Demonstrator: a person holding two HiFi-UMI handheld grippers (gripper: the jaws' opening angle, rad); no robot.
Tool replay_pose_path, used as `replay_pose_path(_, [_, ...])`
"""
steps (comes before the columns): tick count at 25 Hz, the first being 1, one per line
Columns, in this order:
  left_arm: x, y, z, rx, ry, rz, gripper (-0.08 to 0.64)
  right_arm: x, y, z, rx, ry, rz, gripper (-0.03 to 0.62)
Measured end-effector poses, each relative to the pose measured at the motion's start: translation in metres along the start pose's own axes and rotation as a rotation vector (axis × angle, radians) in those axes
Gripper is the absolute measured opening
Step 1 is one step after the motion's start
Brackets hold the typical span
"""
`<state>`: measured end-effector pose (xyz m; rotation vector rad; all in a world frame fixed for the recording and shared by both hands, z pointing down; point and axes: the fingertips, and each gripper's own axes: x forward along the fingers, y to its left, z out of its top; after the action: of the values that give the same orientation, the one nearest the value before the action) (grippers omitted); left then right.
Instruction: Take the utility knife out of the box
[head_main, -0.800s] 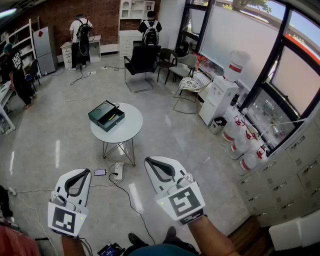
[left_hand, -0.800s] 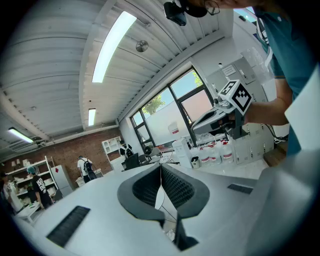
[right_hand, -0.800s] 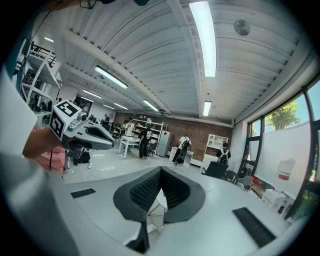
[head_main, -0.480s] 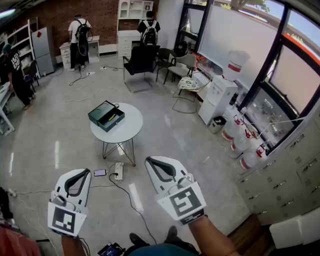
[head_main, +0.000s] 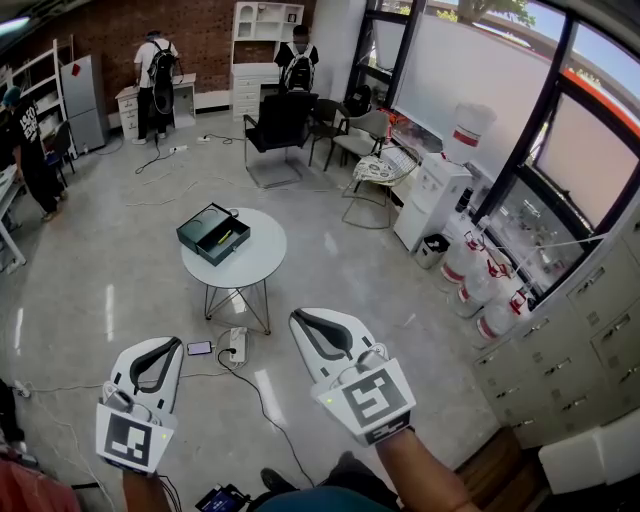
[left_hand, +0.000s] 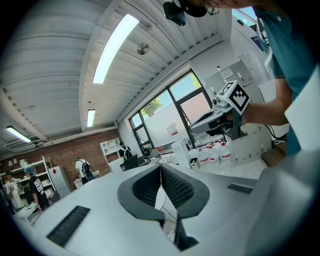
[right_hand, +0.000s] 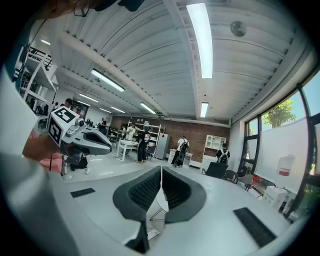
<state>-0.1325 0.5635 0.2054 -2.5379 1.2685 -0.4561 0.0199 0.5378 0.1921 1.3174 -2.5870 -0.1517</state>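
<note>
The left tool (head_main: 162, 350) and the right tool (head_main: 310, 324) are held side by side low in the head view, over the floor (head_main: 330, 260). Both are well apart from the round white worktop (head_main: 258, 262) ahead of them. Each tool's own view shows its two dark ribbed jaws pressed together with nothing between them.

On the worktop sits a dark green box (head_main: 205, 240) with its lid open, toward the worktop's far left edge. The utility knife (head_main: 226, 235) lies inside the box, showing only as a small yellowish streak.

On the floor between the tools and the worktop's wire legs lie a power strip (head_main: 237, 345) with a dark cable and a phone (head_main: 199, 346) just beside it. Beyond the worktop stands a black chair (head_main: 280, 125). Large water bottles (head_main: 470, 272) are lined up along the windows at the right. Several people (head_main: 155, 70) stand at the far brick wall.
</note>
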Motion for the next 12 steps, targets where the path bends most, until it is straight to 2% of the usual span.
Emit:
replay_pose_path(6, [0.012, 0.005, -0.009, -0.003, 0.006, 0.002, 0.020, 0.020, -0.009, -0.007, -0.069, 0.014, 0.019, 0.038])
replay_pose_path(12, [0.042, 0.030, -0.027, -0.007, 0.044, 0.045, 0.020, 0.072, -0.032, -0.015, -0.078, 0.003, 0.080, 0.038])
